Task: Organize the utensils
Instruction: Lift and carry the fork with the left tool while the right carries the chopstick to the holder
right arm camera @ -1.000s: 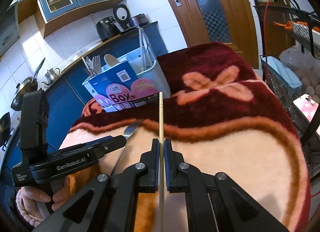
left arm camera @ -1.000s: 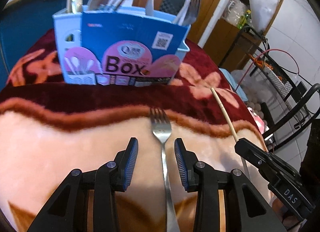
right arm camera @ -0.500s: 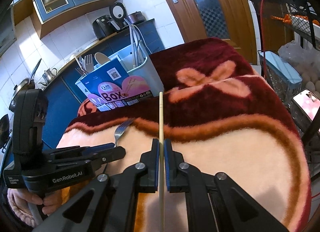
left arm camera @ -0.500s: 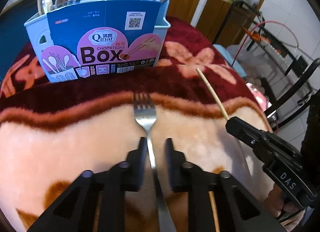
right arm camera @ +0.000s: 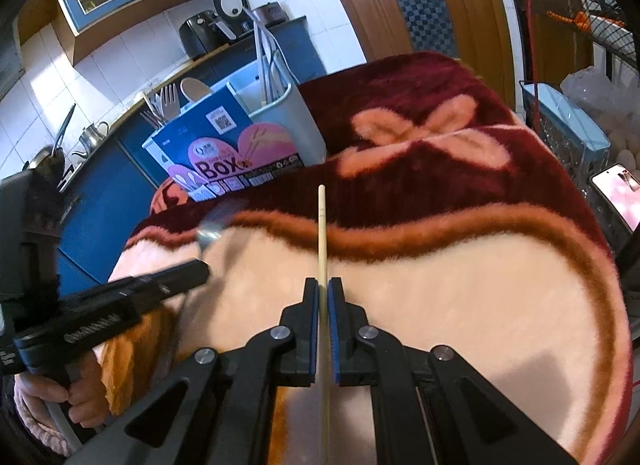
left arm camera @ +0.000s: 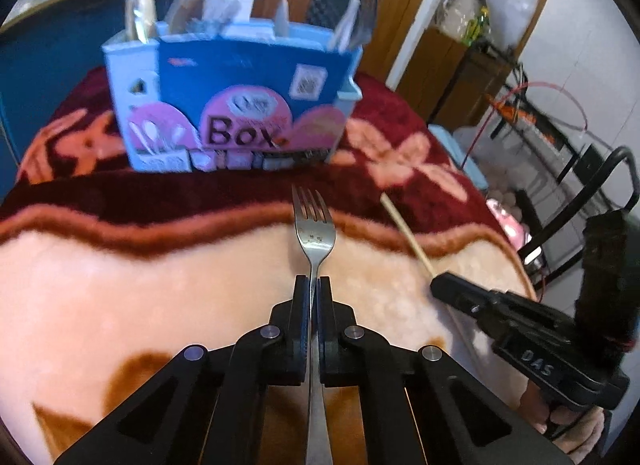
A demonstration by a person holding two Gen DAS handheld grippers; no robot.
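Observation:
My left gripper [left arm camera: 314, 285] is shut on the handle of a steel fork [left arm camera: 315, 229], whose tines point toward the utensil box. My right gripper [right arm camera: 323, 289] is shut on a pale wooden chopstick [right arm camera: 321, 225] that sticks out straight ahead. The light blue utensil box [left arm camera: 240, 101] with a blue and pink "Box" card stands at the far side of the blanket and holds forks, spoons and chopsticks. In the right wrist view the utensil box [right arm camera: 236, 145] sits up left, and the left gripper [right arm camera: 120, 297] is at the left with the fork blurred beyond it.
A thick blanket [left arm camera: 120, 285] in cream, orange and dark red covers the surface. The right gripper [left arm camera: 520, 329] and chopstick [left arm camera: 404, 233] show at right. Wire racks [left arm camera: 560, 145] and a chair stand off the right edge. Blue cabinets and a counter [right arm camera: 120, 169] lie behind the box.
The left gripper's jaws closed onto the fork handle and lifted it slightly off the blanket. The right gripper kept its hold on the chopstick and stayed almost in place.

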